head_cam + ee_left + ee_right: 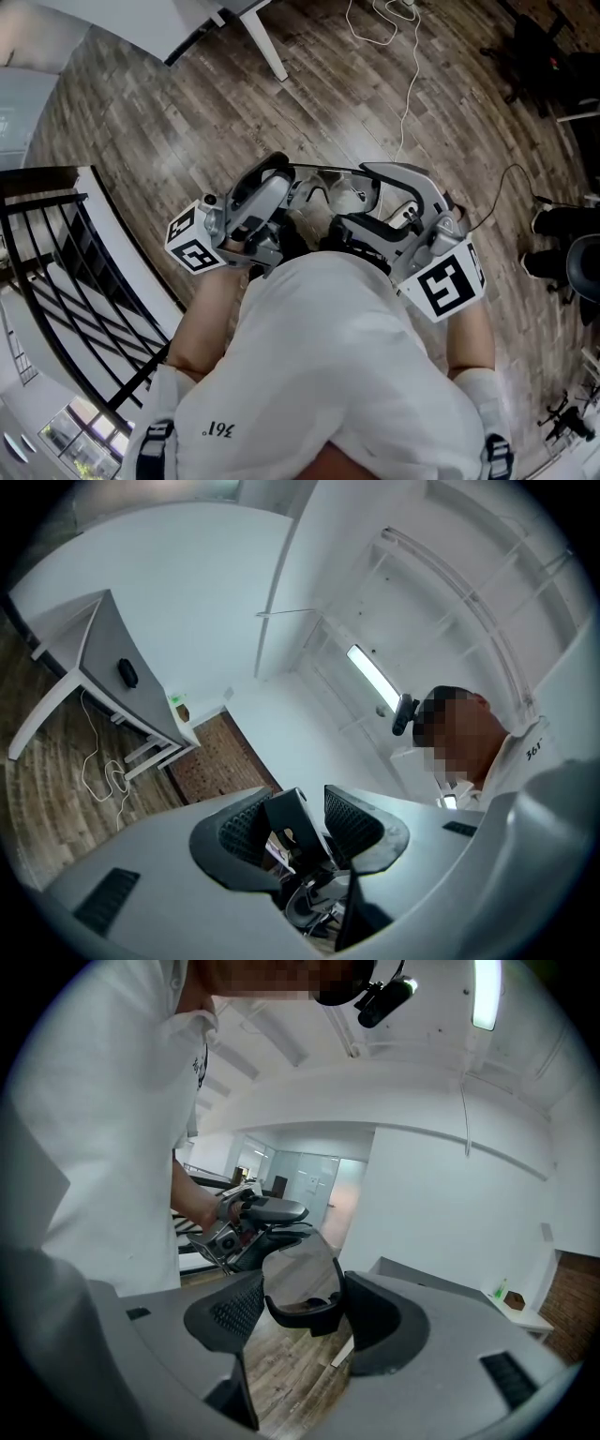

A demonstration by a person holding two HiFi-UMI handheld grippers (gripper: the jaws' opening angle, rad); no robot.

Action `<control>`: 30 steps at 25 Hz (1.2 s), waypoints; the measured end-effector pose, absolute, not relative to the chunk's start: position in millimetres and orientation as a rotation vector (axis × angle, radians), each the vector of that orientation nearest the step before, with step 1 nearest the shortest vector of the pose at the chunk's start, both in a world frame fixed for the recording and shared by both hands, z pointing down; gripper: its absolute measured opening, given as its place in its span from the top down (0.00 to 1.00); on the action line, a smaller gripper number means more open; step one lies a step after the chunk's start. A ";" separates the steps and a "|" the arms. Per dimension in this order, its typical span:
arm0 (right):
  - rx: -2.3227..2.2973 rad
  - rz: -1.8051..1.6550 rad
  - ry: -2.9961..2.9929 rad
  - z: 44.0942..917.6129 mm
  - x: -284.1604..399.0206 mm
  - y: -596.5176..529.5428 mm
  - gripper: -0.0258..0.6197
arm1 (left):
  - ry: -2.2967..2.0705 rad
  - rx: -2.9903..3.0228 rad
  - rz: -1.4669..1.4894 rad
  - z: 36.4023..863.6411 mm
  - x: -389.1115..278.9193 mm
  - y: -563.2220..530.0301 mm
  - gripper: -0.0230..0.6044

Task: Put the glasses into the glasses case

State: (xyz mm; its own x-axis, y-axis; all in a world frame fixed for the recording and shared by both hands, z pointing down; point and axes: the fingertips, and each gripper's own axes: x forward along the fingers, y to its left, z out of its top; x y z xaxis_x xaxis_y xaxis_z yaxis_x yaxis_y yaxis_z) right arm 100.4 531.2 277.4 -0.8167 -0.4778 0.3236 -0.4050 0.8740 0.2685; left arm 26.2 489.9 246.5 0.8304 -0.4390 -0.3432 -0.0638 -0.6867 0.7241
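Clear-lensed glasses [330,194] hang in the air between the two grippers, over a wood floor [187,103]. The right gripper [298,1302] is clamped on one lens and its black rim, a pad pressing each side. At the opposite end the left gripper [298,819] stands wide, with a black part of the frame between its pads and a sliver of light on one side. Both tools sit close before the person's white shirt [328,356], tips turned inward toward each other. The hands are mostly covered by the tool bodies and the shirt. Which frame part lies in the left jaws is unclear.
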 end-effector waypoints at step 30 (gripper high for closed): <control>0.703 -0.218 -2.516 297.5 -6.2 360.2 0.53 | -0.284 2.331 -0.471 269.0 -78.8 316.9 0.70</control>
